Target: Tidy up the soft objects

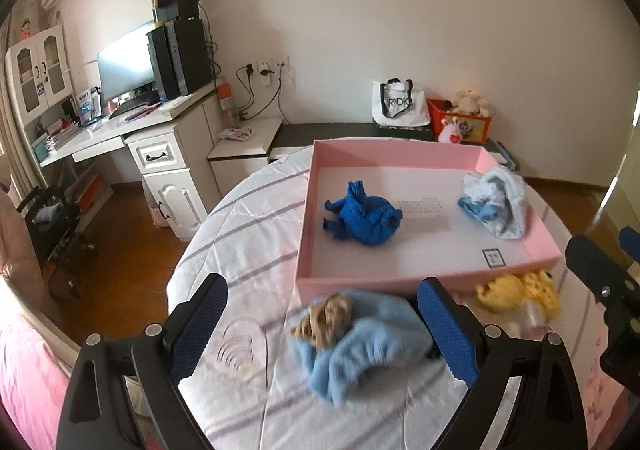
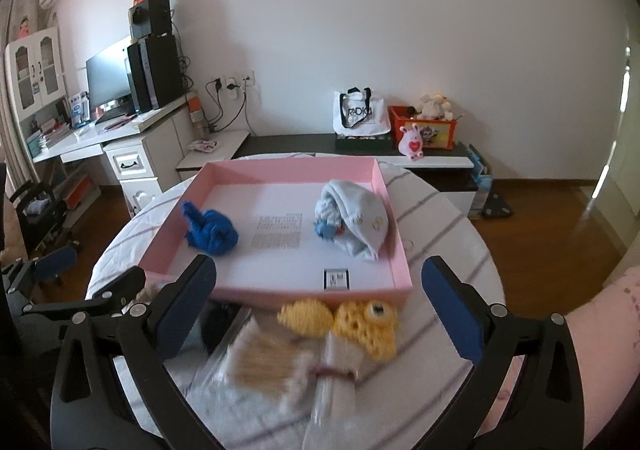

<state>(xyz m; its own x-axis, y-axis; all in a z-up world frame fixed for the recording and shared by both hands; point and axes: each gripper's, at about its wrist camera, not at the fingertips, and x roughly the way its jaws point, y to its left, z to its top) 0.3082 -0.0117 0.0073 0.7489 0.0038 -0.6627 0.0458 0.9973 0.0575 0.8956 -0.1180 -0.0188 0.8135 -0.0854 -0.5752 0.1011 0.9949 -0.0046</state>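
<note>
Blurred light-blue knit bundle with tan tuft, between spread left tongs.

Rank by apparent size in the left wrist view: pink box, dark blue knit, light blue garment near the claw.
1. pink box
2. light blue garment, enlarged by nearness to the camera
3. dark blue knit

Soft daylight, bright wall – fisheye bends edges, dark corners; near foreground motion-blurred in both views.

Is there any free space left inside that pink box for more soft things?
Yes. The pink box is bare between the dark blue bundle and the pale blue bundle, and along its near wall. In front of the box the table is crowded.
</note>
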